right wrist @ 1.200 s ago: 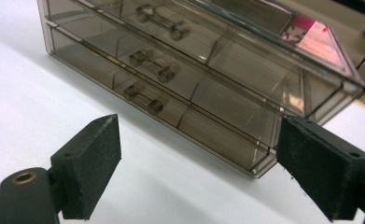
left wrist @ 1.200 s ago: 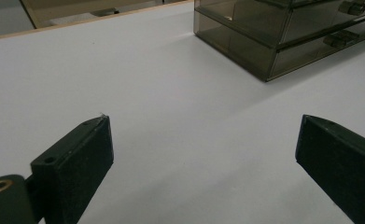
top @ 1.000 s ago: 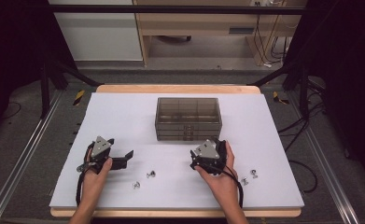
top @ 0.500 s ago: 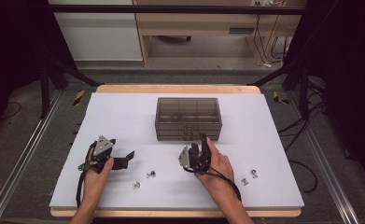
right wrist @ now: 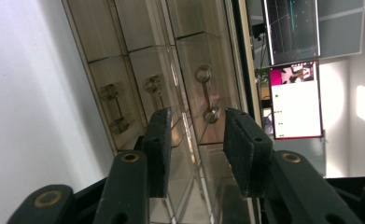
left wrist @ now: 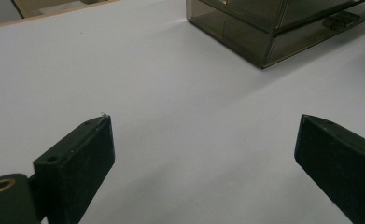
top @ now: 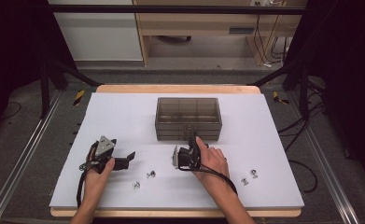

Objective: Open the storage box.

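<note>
On the white worktop (top: 124, 112), seen from the high view, a smoky translucent drawer box (top: 188, 118) stands at the middle, well apart from the small metal bits scattered near the front edge: one pair (top: 143, 179) between the hands, another pair (top: 249, 177) off to the right. That view gives the whole layout but not the box's front. The right gripper view does: turned on its side, it looks along its jaws at the drawer fronts, where small knob handles (right wrist: 207, 93) show through the tinted plastic. The left gripper view takes in bare worktop and one corner of the box (left wrist: 269, 28), cut off at the top edge.

What the metal bits are is too small to tell. Whether the right pads touch the drawer front cannot be made out.

The right claw (top: 188, 140) is rolled onto its side and points at the box's front, just short of it; its jaws have just been closing and stand part-closed with nothing between them. The left claw (top: 129, 157) rests low on the worktop, released, jaws wide apart over bare surface.
</note>
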Tool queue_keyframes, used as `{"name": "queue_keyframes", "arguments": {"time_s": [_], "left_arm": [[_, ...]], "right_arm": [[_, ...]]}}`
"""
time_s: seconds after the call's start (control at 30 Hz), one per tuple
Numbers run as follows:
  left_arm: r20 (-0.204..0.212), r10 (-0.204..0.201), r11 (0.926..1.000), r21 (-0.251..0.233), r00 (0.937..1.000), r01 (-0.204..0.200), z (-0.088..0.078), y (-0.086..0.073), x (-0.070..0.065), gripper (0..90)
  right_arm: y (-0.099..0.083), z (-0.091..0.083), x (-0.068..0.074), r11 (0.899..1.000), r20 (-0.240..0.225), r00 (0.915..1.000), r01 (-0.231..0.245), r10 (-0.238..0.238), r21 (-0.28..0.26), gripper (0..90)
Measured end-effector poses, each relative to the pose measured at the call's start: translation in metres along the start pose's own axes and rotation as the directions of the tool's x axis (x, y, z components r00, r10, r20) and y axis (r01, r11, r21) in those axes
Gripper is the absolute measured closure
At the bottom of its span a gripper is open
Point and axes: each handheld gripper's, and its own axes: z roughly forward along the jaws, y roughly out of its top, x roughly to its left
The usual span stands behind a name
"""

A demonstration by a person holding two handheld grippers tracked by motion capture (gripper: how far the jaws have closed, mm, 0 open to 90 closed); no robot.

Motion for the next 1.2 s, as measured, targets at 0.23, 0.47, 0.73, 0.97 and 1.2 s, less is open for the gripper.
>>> {"name": "queue_keyframes", "arguments": {"time_s": [0.23, 0.47, 0.73, 0.97, 1.2], "left_arm": [[-0.008, 0.016, 0.9991, -0.040, 0.9998, -0.017, -0.004, -0.002, -0.002, 4.6], [-0.006, 0.029, 0.9986, -0.045, 0.9996, -0.029, -0.004, -0.002, -0.003, 4.6], [-0.004, 0.041, 0.9984, -0.038, 0.9991, -0.041, -0.004, -0.002, -0.004, 4.6], [-0.001, 0.042, 0.9983, -0.040, 0.9991, -0.042, -0.004, -0.002, -0.004, 4.6], [0.003, 0.045, 0.9982, -0.041, 0.9990, -0.045, -0.004, -0.002, -0.004, 4.6]], "right_arm": [[0.004, 0.006, -0.002, 0.998, 0.034, 0.9973, 0.065, -0.065, -0.015, 70.2], [0.007, 0.013, -0.002, 0.996, 0.022, 0.9964, 0.082, -0.082, -0.033, 74.0], [0.011, 0.019, -0.003, 0.992, 0.029, 0.9926, 0.119, -0.118, -0.039, 76.8], [0.013, 0.023, -0.003, 0.991, 0.024, 0.9910, 0.132, -0.132, -0.033, 79.1], [0.011, 0.023, 0.000, 0.987, 0.047, 0.9865, 0.158, -0.157, -0.035, 80.3]]}}
